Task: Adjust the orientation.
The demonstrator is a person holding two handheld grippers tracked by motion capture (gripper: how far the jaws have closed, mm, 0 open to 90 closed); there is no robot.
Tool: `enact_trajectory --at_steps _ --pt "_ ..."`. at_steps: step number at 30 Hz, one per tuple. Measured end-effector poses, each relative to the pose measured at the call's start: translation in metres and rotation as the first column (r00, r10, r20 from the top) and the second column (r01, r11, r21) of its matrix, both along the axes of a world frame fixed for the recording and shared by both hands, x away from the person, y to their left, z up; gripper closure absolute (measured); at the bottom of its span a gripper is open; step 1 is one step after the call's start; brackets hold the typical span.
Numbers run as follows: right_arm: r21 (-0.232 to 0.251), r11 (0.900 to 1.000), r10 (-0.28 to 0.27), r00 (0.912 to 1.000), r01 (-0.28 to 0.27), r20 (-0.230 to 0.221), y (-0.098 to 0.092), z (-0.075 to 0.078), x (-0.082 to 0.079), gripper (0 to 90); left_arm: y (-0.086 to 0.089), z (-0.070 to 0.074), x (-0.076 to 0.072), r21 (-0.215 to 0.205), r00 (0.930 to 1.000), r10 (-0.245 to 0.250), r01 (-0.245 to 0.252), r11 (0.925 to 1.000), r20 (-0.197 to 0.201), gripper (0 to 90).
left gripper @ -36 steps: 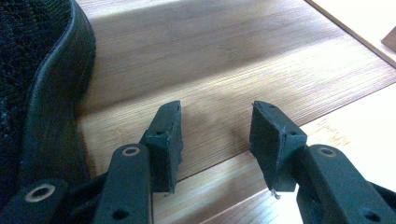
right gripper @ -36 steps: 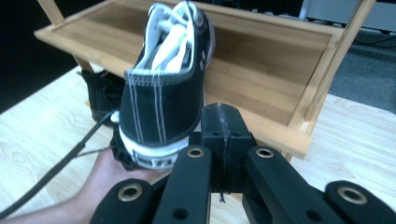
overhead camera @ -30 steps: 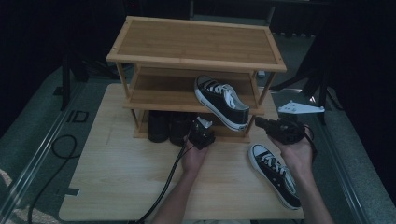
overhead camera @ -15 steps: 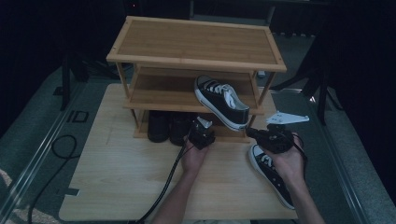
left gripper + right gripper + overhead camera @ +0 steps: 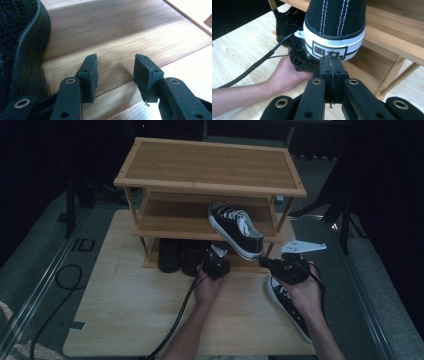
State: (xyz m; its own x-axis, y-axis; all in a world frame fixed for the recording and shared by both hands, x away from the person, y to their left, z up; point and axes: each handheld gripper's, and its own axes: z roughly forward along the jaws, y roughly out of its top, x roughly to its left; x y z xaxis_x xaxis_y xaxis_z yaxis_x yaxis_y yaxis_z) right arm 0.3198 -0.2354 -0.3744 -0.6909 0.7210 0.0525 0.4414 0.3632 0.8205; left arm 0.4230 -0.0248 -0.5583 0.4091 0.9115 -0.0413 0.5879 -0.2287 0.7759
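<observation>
Sneakers are the work here: 1 black-and-white sneaker (image 5: 236, 228) sits on the middle shelf of the bamboo rack (image 5: 210, 167), its heel overhanging the front edge toward the person. A 2nd sneaker (image 5: 289, 306) lies on the table (image 5: 125, 310) to the right, partly under the right hand (image 5: 302, 292).

Right gripper (image 5: 267, 264) is held level just below and in front of the overhanging heel. Its jaws are pressed fully together with nothing between them, and in the right gripper view their tips sit just under the heel's white rubber band and its logo patch (image 5: 329, 51); whether they touch it cannot be told.

Left gripper (image 5: 214, 254) is held by the left hand (image 5: 207, 287) at the rack's bottom shelf, beside 2 dark shoes (image 5: 180, 255) standing there. In the left gripper view its jaws stand apart with nothing between them, over the wooden bottom shelf (image 5: 120, 32), and a dark shoe (image 5: 22, 50) rises just left of the left jaw. A cable (image 5: 172, 327) trails from this gripper down across the table.
</observation>
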Motion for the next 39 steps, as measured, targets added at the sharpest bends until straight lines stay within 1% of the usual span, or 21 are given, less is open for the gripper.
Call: enact_trajectory --at_steps 3,8,13,18,22,24,26,31,32,36,39 --pt "0.006 1.000 0.012 0.9999 -0.012 0.005 0.005 0.000 0.002 90.0 0.000 0.000 0.000 0.000 1.0000 -0.001 0.001 1.0000 -0.001 54.9" --pt "0.013 0.999 0.040 0.9992 -0.040 -0.005 0.013 -0.002 0.007 90.0 0.000 0.000 0.000 -0.001 1.0000 -0.001 0.001 1.0000 -0.001 55.1" --pt "0.014 0.998 0.066 0.9978 -0.066 -0.004 0.023 -0.003 0.009 90.0 0.000 0.000 0.000 -0.001 1.0000 -0.001 0.001 1.0000 -0.002 55.2" --pt "0.024 0.995 0.092 0.9957 -0.092 -0.003 0.034 -0.005 0.013 90.0 0.000 0.000 0.000 -0.004 1.0000 -0.004 0.004 1.0000 -0.003 55.3" --pt "0.022 0.993 0.114 0.9935 -0.114 0.004 0.042 -0.006 0.016 90.0 0.000 0.000 0.000 -0.003 1.0000 0.000 0.000 1.0000 0.001 55.3" --pt "0.018 0.993 0.115 0.9933 -0.115 0.008 0.047 -0.007 0.017 90.0 0.000 0.000 0.000 -0.004 1.0000 -0.001 0.001 1.0000 -0.001 55.3" --pt "0.026 0.992 0.124 0.9923 -0.124 0.007 0.050 -0.007 0.019 90.0 0.000 0.000 0.000 -0.003 1.0000 -0.004 0.004 1.0000 -0.002 55.4" --pt "0.011 0.992 0.129 0.9915 -0.129 0.021 0.059 -0.007 0.021 90.0 0.000 0.000 0.000 -0.004 1.0000 -0.003 0.003 1.0000 -0.003 55.4" --pt "0.001 0.992 0.129 0.9913 -0.129 0.029 0.060 -0.007 0.022 90.0 0.000 0.000 0.000 -0.002 1.0000 -0.004 0.004 1.0000 -0.003 55.5" --pt "0.001 0.991 0.130 0.9909 -0.130 0.036 0.064 -0.008 0.025 90.0 0.001 0.000 0.000 0.002 1.0000 -0.006 0.006 1.0000 -0.005 55.5" --pt "0.004 0.993 0.119 0.9919 -0.119 0.043 0.065 -0.008 0.029 90.0 0.000 0.000 0.000 -0.001 1.0000 -0.004 0.004 1.0000 -0.003 55.5"
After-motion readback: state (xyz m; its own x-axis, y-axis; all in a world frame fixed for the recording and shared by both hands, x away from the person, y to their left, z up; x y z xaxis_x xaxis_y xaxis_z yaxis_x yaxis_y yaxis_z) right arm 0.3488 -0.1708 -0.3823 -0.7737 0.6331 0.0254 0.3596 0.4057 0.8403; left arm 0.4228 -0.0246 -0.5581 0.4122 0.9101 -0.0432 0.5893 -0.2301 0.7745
